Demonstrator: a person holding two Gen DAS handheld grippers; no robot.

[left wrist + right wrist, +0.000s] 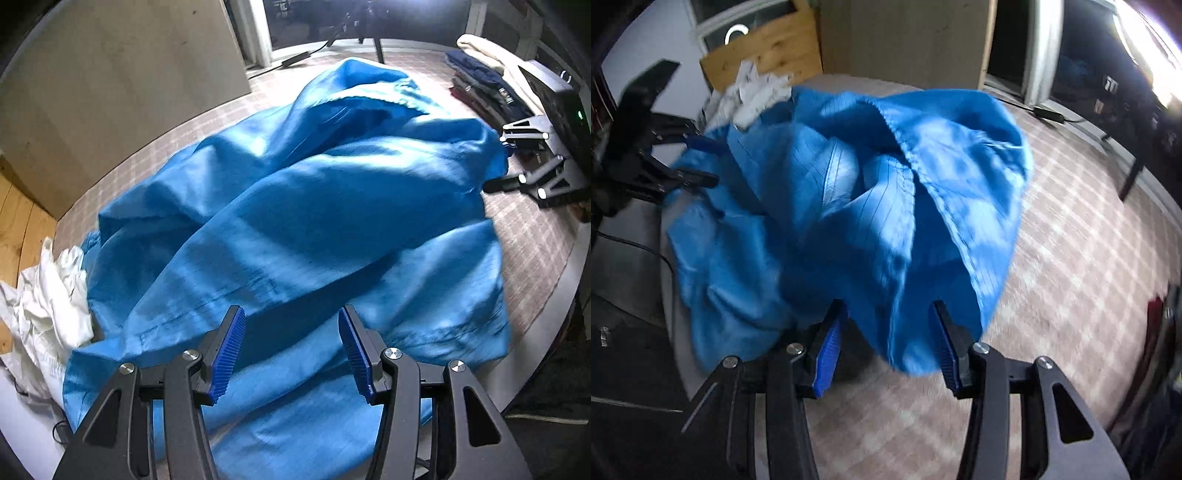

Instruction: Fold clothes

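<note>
A bright blue garment [295, 221] lies crumpled in a heap on the checked tablecloth [532, 243]; it also shows in the right wrist view [849, 206]. My left gripper [291, 332] is open, its jaws wide apart just above the near part of the blue cloth. My right gripper [886, 325] is open at the garment's near edge, with cloth lying between the spread jaws. The right gripper also shows in the left wrist view [517, 162] at the garment's far right edge. The left gripper shows blurred in the right wrist view [698, 162] at the far left.
A crumpled white garment [48, 306] lies left of the blue one, also in the right wrist view [753, 96]. A stack of folded dark and cream clothes [484, 81] sits at the table's far right. A beige panel [118, 88] stands behind the table.
</note>
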